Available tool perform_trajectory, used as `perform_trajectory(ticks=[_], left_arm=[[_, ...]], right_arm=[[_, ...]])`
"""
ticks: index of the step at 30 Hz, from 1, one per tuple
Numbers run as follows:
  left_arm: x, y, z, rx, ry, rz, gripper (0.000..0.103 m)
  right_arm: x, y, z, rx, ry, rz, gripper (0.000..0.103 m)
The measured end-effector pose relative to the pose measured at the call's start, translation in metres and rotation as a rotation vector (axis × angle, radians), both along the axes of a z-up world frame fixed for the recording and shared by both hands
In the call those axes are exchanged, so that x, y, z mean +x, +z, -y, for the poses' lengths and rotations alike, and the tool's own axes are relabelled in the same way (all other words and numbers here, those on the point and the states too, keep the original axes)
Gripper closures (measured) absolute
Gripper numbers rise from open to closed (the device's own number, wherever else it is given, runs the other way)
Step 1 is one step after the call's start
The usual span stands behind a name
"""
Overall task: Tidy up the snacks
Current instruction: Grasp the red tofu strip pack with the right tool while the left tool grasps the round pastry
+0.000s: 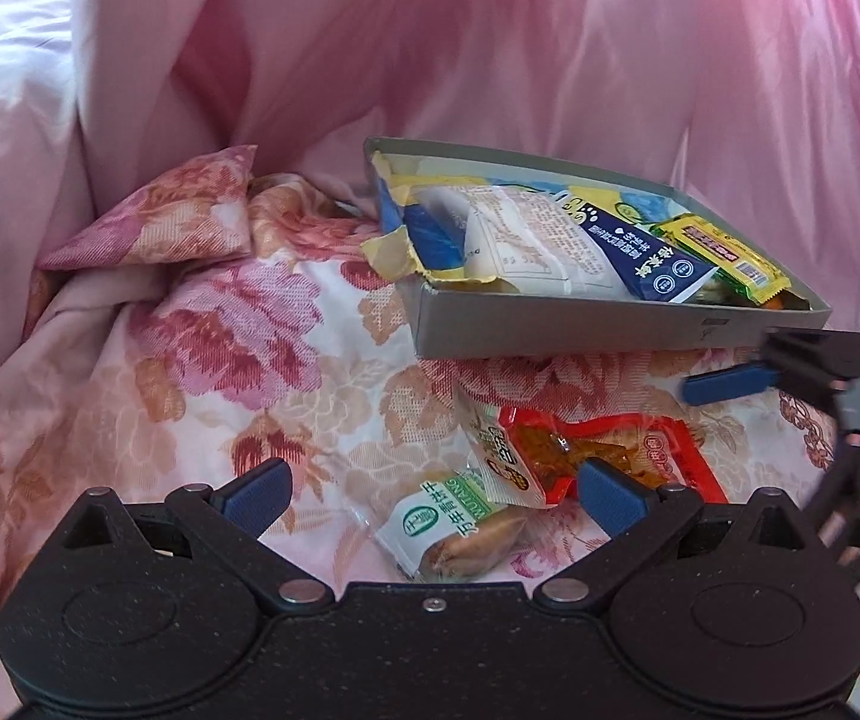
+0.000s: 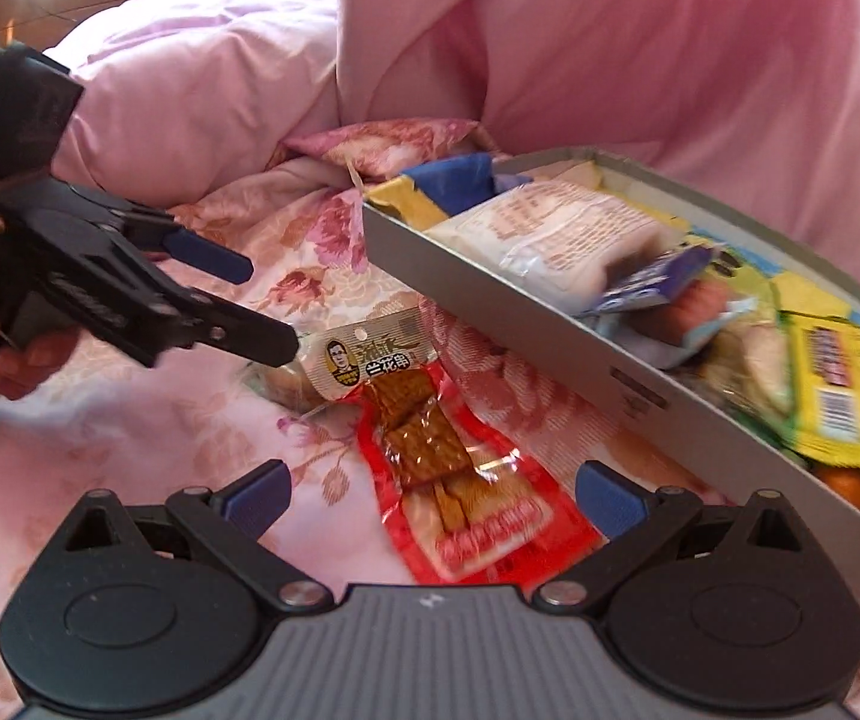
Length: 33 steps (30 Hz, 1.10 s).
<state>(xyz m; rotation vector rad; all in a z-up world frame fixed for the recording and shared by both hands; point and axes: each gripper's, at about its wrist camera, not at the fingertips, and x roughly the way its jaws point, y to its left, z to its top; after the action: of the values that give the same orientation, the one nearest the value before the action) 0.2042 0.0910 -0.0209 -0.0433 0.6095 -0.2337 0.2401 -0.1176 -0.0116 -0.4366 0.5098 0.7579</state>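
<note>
Both my tools spread wide over the bed, snacks loose below.

My left tool is released, holding nothing — under it lies a green-labelled biscuit packet, partly covered by the red tofu snack packet. My right tool is likewise released, hovering over that red packet on the floral bedspread. Just beyond sits the grey cardboard box, already stuffed with packets, pink quilt behind.
</note>
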Motion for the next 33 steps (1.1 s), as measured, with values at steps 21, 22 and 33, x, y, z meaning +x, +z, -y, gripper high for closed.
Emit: perform_trajectory(ticks=[21, 22, 33], left_arm=[[0.007, -0.015, 0.007, 0.041, -0.133, -0.004, 0.004], [0.008, -0.015, 0.009, 0.055, -0.133, -0.007, 0.004], [0.016, -0.022, 0.023, 0.182, -0.179, 0.001, 0.007]], right_arm=[[0.017, -0.031, -0.010, 0.013, -0.120, 0.029, 0.016], [0.015, -0.030, -0.011, 0.006, -0.121, 0.034, 0.017], [-0.009, -0.027, 0.020, 0.039, -0.264, -0.100, 0.017]])
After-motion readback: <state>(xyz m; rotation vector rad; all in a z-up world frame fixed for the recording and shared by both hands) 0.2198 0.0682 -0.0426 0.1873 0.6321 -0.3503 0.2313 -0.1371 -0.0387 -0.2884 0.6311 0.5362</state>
